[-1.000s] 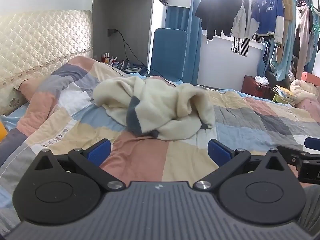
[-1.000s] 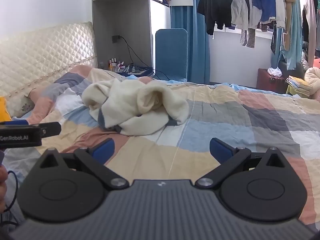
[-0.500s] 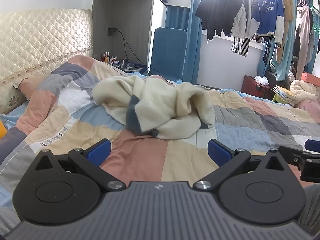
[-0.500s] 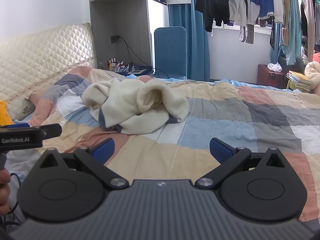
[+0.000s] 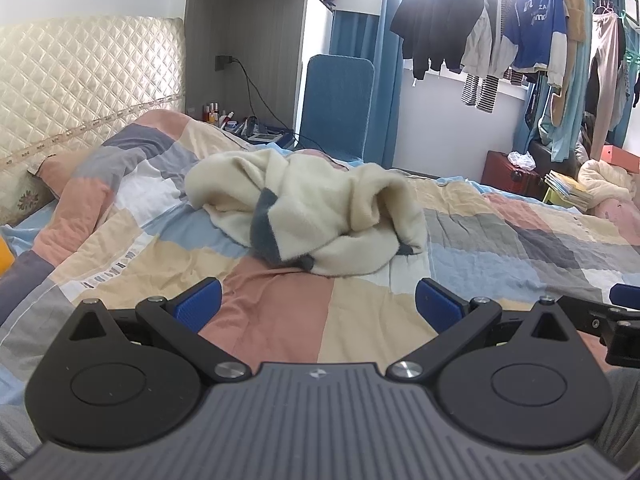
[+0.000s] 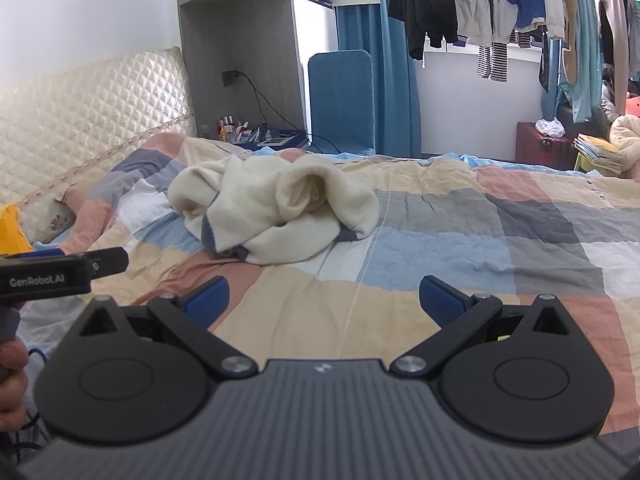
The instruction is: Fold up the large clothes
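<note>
Currently, the cream garment [image 5: 316, 220] lies crumpled in a heap on the patchwork bedspread [image 5: 520, 240], at 12 o'clock from the left gripper [image 5: 318, 304] and at 11 o'clock from the right gripper [image 6: 324, 300]. Both grippers stand with jaws spread wide and hold nothing; each is well apart from the cloth, with bare bedspread between. No fold has begun.

Assessment of the step in hand: the approach and first grasp. The heap shows grey-blue patches [image 5: 264, 232] among the cream, and no hem, collar or sleeve end can be told with certainty. Recommended practice:

1. Bring the 2 grippers to opposite sides of the heap, left toward its 9 o'clock edge, right toward its 3 o'clock edge.
2. Pinch a single outer layer only, not a bunched wad.
3. Lift and draw apart to spread the garment flat before any fold.

Risk noted: thick fleece-like cloth may slip from a shallow pinch, or the bedspread may be caught with it.
</note>
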`<action>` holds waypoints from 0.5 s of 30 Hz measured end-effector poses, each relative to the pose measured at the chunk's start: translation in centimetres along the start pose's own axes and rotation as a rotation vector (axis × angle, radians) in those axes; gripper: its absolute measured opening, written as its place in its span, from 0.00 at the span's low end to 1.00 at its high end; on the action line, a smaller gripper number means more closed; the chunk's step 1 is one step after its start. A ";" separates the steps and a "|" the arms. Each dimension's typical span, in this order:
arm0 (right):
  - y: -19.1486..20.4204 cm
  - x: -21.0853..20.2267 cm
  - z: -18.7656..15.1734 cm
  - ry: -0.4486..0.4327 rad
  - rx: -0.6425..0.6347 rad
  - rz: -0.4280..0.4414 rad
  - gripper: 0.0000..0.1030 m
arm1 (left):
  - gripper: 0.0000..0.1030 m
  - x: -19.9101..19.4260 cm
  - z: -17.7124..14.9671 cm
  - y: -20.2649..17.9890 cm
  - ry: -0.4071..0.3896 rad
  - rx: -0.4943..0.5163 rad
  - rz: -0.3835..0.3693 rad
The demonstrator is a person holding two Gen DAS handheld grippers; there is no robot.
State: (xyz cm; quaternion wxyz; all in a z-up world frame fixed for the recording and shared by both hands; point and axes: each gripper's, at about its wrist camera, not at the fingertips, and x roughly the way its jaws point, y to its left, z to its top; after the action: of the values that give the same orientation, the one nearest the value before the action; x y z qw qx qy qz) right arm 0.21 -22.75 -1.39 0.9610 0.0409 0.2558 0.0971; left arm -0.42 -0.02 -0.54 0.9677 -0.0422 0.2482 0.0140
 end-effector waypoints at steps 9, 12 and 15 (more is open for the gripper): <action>0.2 -0.3 0.2 -0.016 -0.016 -0.006 1.00 | 1.00 -0.2 0.2 0.2 0.001 -0.002 -0.003; 0.2 -0.4 0.3 -0.026 -0.024 0.003 1.00 | 1.00 -0.2 0.4 0.2 0.006 0.000 -0.010; 0.4 -0.2 0.4 -0.019 -0.036 0.001 1.00 | 1.00 -0.1 0.7 0.2 0.011 -0.001 -0.010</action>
State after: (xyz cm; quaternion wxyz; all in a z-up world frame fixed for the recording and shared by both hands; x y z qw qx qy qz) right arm 0.19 -22.43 -0.91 0.9639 0.0246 0.2447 0.1017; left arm -0.16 0.21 0.12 0.9664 -0.0438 0.2532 0.0093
